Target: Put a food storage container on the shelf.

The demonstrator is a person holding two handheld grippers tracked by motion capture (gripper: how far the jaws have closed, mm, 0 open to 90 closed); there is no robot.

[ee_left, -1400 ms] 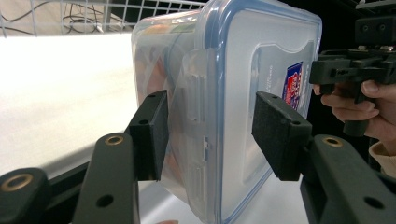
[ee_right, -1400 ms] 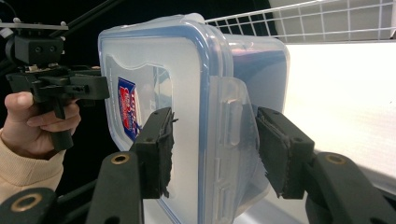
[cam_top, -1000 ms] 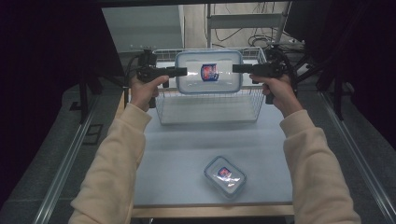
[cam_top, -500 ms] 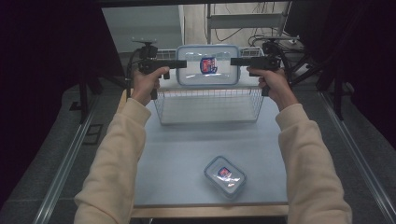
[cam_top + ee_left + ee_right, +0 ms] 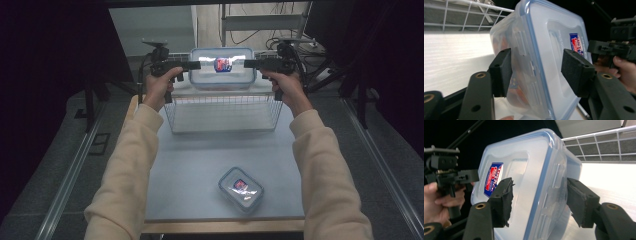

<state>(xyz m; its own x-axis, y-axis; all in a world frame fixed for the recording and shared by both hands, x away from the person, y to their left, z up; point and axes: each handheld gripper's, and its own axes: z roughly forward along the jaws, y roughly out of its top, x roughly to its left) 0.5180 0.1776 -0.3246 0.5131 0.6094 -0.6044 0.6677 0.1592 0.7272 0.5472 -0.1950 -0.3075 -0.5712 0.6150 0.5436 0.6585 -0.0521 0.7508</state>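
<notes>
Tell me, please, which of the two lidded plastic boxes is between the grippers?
The larger box, at the far end above the wire basket, with a gripper at each end. The smaller box lies alone on the table's near part.

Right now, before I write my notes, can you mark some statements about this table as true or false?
1. A small container lies on the table near its front edge. True.
2. The small container is inside the wire basket. False: it lies on the table in front of the basket.
3. The left gripper and the right gripper are at opposite ends of the large container. True. Their jaws have just been opening, with the container between them.
4. The large container has no lid. False: its blue-rimmed lid is on, and the label faces the high view.
</notes>
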